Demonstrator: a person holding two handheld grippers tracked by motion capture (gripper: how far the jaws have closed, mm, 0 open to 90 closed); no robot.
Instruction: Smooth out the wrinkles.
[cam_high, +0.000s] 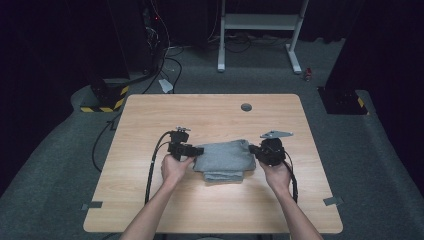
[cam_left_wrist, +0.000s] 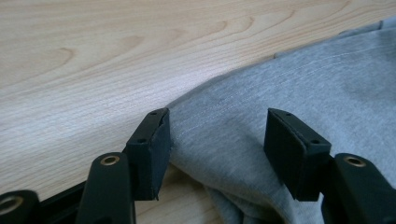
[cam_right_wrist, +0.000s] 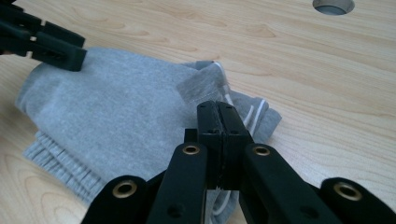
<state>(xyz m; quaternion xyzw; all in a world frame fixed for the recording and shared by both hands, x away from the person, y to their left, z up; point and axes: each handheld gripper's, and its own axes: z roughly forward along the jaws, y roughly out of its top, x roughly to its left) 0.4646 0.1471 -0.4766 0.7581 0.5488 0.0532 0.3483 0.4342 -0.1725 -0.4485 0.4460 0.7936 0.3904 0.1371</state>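
Observation:
A folded grey garment (cam_high: 223, 157) with a ribbed cuff and a white drawstring lies at the middle of the wooden table (cam_high: 210, 115). My left gripper (cam_high: 200, 150) is at its left edge. In the left gripper view the left gripper (cam_left_wrist: 217, 126) stands open, with the grey garment (cam_left_wrist: 303, 74) lying slack between the pads. My right gripper (cam_high: 252, 149) is at the garment's right edge. In the right gripper view the right gripper (cam_right_wrist: 217, 106) is shut, pads together over the garment (cam_right_wrist: 116, 102), and I see no fabric between them. The left gripper (cam_right_wrist: 56, 51) shows at the far corner there.
A round cable hole (cam_high: 246, 107) sits in the table behind the garment. Grey tape marks (cam_high: 93, 205) are near the front corners. On the floor beyond stand a white frame (cam_high: 260, 22) and black bases with yellow-black tape (cam_high: 107, 95).

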